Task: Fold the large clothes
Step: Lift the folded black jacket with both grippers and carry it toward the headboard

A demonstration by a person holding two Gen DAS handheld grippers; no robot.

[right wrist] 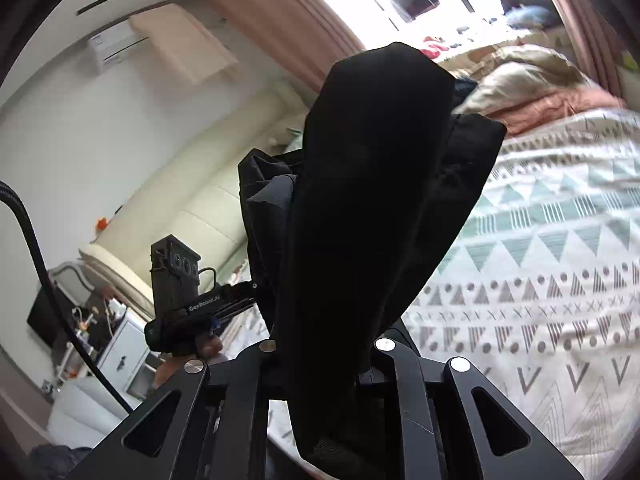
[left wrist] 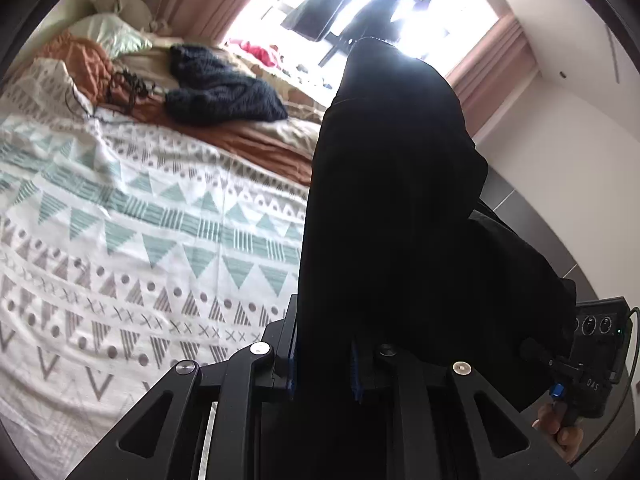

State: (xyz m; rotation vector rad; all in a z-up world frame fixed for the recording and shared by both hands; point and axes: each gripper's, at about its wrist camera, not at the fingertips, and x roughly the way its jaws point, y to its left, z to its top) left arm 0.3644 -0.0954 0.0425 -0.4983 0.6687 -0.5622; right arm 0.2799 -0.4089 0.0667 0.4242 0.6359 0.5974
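Both grippers (left wrist: 324, 364) (right wrist: 324, 364) pinch limp, matte black cloth (left wrist: 392, 184).

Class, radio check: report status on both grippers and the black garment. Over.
Left gripper shut on black garment. Right gripper shut on it too. Garment held up above patterned bedspread. Dark knit lies farther up the bed, not obstructing.

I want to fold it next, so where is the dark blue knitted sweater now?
In the left wrist view the dark blue sweater lies crumpled at the far end of the bed, left of the raised black garment, below the window.
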